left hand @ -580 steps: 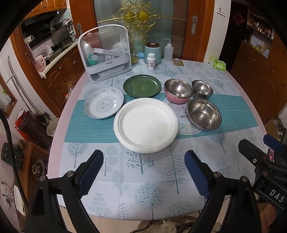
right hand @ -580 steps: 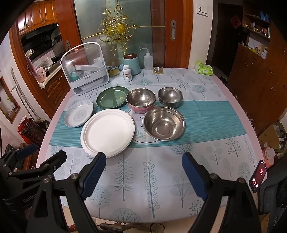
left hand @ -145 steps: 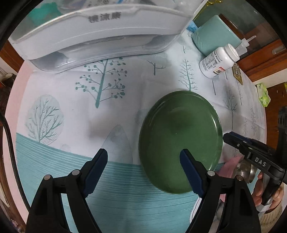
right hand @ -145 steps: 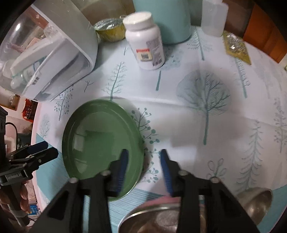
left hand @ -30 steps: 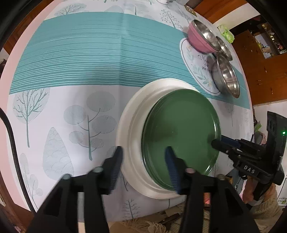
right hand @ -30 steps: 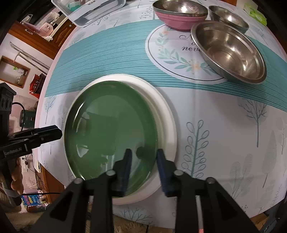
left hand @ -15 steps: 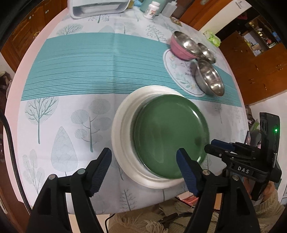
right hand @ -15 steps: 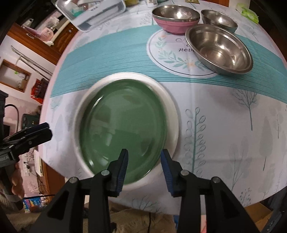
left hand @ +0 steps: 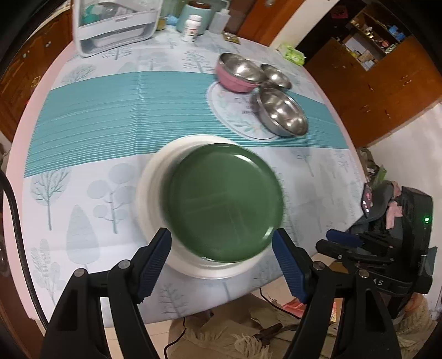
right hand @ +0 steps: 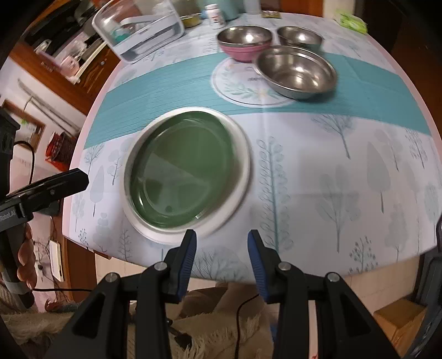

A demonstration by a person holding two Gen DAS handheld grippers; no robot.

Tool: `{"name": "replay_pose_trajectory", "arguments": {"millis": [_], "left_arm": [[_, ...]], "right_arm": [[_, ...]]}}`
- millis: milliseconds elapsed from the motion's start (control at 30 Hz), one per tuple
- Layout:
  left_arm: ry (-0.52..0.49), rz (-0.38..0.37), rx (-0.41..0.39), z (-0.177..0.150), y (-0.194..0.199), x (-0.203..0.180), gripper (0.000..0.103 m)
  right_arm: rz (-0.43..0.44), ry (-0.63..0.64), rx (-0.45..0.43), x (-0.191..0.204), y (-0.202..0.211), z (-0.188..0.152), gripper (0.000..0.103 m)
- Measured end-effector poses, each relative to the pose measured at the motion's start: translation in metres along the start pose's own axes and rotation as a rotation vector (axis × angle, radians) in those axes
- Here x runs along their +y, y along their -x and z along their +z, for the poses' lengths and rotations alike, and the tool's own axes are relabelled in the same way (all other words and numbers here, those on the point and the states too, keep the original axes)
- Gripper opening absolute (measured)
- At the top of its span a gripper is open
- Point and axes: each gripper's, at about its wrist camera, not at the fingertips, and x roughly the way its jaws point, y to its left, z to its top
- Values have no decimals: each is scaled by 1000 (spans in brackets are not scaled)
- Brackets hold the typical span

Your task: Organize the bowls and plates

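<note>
A green plate (left hand: 223, 201) lies stacked on a large white plate (left hand: 150, 190) near the table's front edge; they also show in the right wrist view, the green plate (right hand: 182, 168) on the white plate (right hand: 240, 176). My left gripper (left hand: 222, 265) is open and empty, pulled back just in front of the stack. My right gripper (right hand: 221, 255) is open and empty, near the stack's front right rim. A pink bowl (left hand: 234, 80), a small steel bowl (left hand: 276, 76) and a large steel bowl (left hand: 281, 116) stand at the back right.
A white dish rack (left hand: 116, 24), a teal canister (left hand: 193, 16), a pill bottle (left hand: 191, 27) and a squeeze bottle (left hand: 219, 20) stand at the table's far edge. A green pack (left hand: 294, 53) lies far right. The table edge (right hand: 210, 276) is just below my right gripper.
Both grippers have drawn back and up from the stacked plates. The right gripper's jaws have opened wider. The green plate stays on the white plate.
</note>
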Motion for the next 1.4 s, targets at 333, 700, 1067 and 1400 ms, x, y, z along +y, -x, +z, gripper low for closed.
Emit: {"name": "replay_pose_trajectory", "arguments": {"millis": [333, 700, 1067, 1400], "left_arm": [[-91, 29, -68, 17, 6, -66, 78], [-34, 107, -131, 78, -33, -149, 79], [89, 227, -179, 163, -100, -172, 80], [181, 259, -79, 201, -184, -134, 80]], "right_arm": [[1, -27, -66, -43, 32, 11, 39], [18, 66, -122, -134, 71, 84, 39], [88, 133, -121, -204, 49, 193, 39], [118, 134, -50, -202, -36, 261, 39]]}}
